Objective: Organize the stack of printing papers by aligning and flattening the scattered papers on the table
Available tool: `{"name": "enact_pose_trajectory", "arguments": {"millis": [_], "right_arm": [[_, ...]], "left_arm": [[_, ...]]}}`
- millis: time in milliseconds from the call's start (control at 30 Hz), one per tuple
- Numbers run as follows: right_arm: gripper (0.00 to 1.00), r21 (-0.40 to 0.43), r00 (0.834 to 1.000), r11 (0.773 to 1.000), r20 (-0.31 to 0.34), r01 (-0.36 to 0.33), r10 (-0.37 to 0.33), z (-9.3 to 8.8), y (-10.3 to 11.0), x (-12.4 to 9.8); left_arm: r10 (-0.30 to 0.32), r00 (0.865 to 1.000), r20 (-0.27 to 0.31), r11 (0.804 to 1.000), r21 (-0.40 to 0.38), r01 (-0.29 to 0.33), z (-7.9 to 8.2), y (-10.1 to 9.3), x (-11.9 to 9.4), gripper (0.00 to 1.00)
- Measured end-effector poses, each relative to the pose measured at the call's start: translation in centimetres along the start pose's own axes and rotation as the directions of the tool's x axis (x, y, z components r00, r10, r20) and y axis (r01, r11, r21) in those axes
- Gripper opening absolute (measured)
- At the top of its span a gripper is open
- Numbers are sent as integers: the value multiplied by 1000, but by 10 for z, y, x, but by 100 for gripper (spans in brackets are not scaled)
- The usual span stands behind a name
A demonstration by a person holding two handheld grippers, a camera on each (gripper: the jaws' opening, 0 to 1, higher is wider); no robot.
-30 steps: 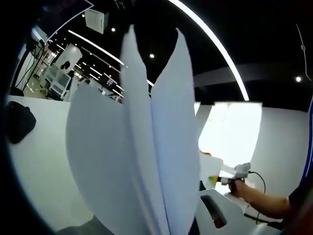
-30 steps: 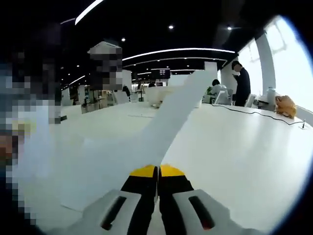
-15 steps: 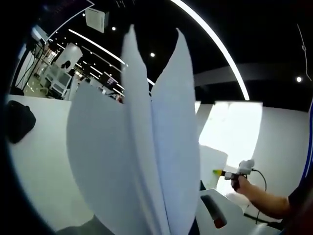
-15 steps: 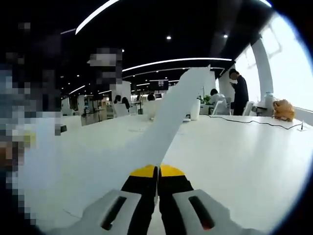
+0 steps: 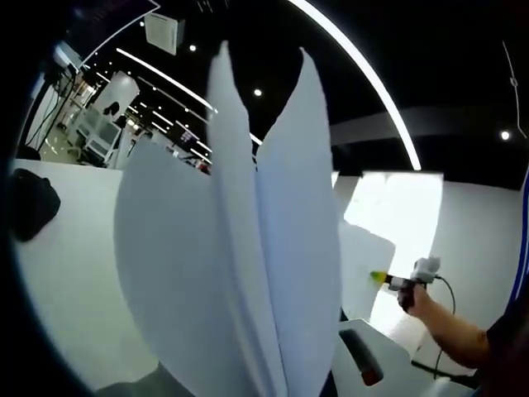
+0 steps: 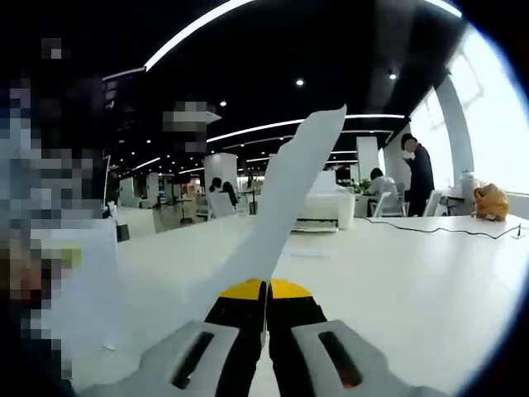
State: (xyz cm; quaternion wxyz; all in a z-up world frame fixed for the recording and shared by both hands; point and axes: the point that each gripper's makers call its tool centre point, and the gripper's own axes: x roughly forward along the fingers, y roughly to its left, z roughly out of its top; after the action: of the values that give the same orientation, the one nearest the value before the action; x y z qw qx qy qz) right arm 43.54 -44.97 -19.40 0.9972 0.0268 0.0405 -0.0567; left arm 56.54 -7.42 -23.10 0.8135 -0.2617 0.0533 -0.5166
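Lifted higher than a moment ago, the right gripper [image 6: 266,285] has its yellow-tipped jaws closed on a white sheet [image 6: 285,198] rising over the white counter [image 6: 413,281], while the left gripper's jaws, hidden, apparently grip fanned upright papers [image 5: 240,248].

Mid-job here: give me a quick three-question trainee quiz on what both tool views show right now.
1. True or false: the right tool is shut on a sheet.
2. What does the left tool hold? A) a fanned bunch of papers B) a cable C) a bag
3. What surface lies below the sheet in the right gripper view?

Key: 1 true, its yellow-tipped jaws meet on the sheet's lower end. 2 A, the papers rise upright and splay apart at the top. 3 the white table.
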Motion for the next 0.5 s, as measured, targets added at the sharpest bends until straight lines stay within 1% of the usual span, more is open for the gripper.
{"name": "enact_pose_trajectory", "arguments": {"millis": [133, 233, 500], "right_arm": [[0, -1, 999, 999, 26, -34, 34, 17, 11, -4], [0, -20, 998, 998, 42, -51, 52, 30, 20, -8], [0, -40, 994, 996, 72, -85, 88, 53, 36, -16]], "left_arm": [[0, 1000, -1, 1000, 4, 0, -1, 0, 0, 7], [1, 1000, -2, 1000, 5, -1, -1, 0, 1, 7], [0, 1000, 1, 1000, 6, 0, -1, -1, 1, 7]]}}
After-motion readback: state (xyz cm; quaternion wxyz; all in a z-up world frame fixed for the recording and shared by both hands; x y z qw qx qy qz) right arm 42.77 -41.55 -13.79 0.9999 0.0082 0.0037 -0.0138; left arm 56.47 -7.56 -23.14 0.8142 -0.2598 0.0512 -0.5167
